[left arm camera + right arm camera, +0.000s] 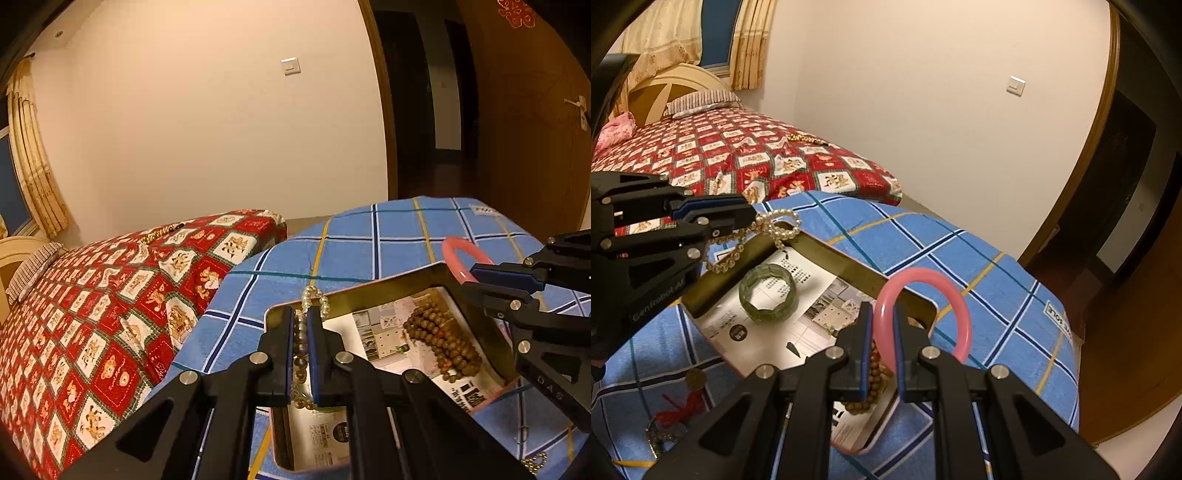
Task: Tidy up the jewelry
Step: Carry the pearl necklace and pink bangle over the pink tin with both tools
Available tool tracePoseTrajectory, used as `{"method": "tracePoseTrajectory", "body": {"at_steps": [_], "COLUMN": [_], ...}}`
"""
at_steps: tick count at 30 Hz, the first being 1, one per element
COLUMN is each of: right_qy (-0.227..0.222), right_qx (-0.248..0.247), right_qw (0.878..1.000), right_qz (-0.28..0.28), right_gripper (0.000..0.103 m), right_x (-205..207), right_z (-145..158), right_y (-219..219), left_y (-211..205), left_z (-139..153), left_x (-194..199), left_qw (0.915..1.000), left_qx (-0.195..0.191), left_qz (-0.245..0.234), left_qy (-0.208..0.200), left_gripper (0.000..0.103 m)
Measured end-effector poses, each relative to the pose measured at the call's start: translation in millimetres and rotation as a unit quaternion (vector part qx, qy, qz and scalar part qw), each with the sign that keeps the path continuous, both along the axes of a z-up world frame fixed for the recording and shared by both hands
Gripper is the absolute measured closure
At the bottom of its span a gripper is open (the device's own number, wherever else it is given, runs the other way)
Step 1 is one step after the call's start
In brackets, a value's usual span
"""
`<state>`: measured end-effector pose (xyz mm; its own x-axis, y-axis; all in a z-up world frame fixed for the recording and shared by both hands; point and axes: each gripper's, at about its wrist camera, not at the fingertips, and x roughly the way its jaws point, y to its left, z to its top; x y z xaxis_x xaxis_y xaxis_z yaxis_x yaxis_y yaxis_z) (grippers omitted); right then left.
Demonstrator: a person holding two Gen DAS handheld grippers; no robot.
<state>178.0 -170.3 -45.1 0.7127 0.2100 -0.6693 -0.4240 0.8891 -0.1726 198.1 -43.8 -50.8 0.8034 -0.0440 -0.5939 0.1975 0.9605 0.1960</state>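
Note:
An open gold tin box (384,282) (827,254) lined with printed paper sits on a blue checked cloth. My left gripper (301,354) is shut on a pearl necklace (314,301) (779,223), holding it over the box's left end. My right gripper (881,339) is shut on a pink bangle (956,299) (456,251) above the box's right end. A brown wooden bead strand (439,339) (875,373) lies in the box. A green bracelet (768,293) lies in the box too.
A red knotted tassel with a coin (683,398) lies on the blue cloth (979,266) at the near left. A gold chain piece (533,461) lies at the cloth's near right. A bed with a red patterned quilt (92,295) holds another bead strand (162,232). An open doorway (424,92) is behind.

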Motion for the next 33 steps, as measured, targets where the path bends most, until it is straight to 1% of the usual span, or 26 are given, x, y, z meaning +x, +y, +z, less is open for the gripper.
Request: {"method": "tracePoseTrajectory", "body": {"at_steps": [5,10,33], "right_qy": [0.013,0.020,0.020], "right_qx": [-0.006,-0.008,-0.019], "right_qw": [1.000,1.000,0.999], "right_qz": [0.004,0.005,0.024], "right_gripper": [0.090,0.090,0.090], "right_x": [9,17,22], "right_z": [-11,-18,-27], "right_y": [3,3,19], "left_y": [0,-1,-6], "left_z": [-13,-19,-29], "left_x": [11,18,25], "left_qw": [0.9999,0.9998,0.9996], "left_qx": [0.002,0.002,0.009], "left_qz": [0.002,0.001,-0.003], "left_qy": [0.013,0.019,0.027], "left_gripper": [0.097,0.097,0.097]}}
